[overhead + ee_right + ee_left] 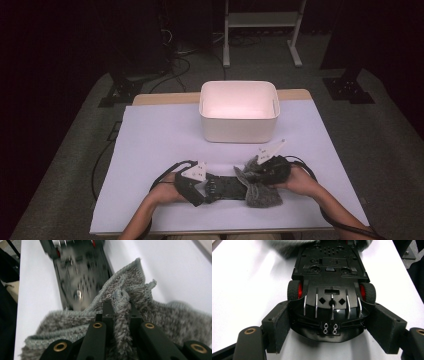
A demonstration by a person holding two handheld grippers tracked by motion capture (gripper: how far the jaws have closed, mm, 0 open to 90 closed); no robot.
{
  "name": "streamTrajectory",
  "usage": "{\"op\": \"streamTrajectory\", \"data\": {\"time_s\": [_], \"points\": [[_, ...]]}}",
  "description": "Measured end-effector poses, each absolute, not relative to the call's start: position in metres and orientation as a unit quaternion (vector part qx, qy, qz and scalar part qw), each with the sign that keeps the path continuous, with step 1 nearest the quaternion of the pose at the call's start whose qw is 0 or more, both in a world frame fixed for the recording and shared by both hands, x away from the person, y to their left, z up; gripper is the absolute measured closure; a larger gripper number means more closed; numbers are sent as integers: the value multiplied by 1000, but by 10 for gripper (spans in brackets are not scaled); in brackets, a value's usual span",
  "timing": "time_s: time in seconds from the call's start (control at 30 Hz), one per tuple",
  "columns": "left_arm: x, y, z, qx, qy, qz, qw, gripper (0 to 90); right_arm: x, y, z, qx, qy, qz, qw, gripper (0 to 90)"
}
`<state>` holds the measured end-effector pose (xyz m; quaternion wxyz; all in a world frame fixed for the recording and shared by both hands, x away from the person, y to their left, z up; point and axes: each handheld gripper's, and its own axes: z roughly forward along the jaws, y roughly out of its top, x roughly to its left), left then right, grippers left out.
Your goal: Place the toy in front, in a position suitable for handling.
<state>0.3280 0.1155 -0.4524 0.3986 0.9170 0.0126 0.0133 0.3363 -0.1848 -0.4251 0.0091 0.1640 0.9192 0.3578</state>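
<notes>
A black toy car [329,267] with red wheels lies upside down on the white table sheet. My left gripper [332,308] is shut on one end of it, a pad against each side of the body. In the high view this gripper [202,187] sits at the car's [227,187] left end. A grey fluffy cloth [160,312] is bunched over the car's other end [80,277]. My right gripper [120,305] is shut on a fold of that cloth. From above, the right gripper [257,175] rests on the cloth [262,195].
A white, empty plastic bin [239,131] stands at the back middle of the table. The white sheet [150,140] covers the tabletop, with bare room left and right of the bin. Cables trail from both grippers near the front edge.
</notes>
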Motion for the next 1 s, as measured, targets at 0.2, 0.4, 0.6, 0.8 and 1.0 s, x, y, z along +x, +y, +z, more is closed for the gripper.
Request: {"op": "streamTrajectory", "data": {"time_s": [0.2,0.4,0.6,0.8,1.0], "points": [[328,115,-453,918,13,14,397,237,320,-205,-432,179,916,359,3,805],[328,114,-454,920,14,13,392,236,314,-193,-427,160,914,373,-5,802],[329,116,-452,915,19,8,404,237,316,-195,-429,155,919,362,-6,804],[329,114,-454,918,17,9,397,237,320,-201,-430,174,912,371,-7,804],[329,115,-452,913,19,7,408,237,320,-171,-423,135,919,371,-12,805]]}}
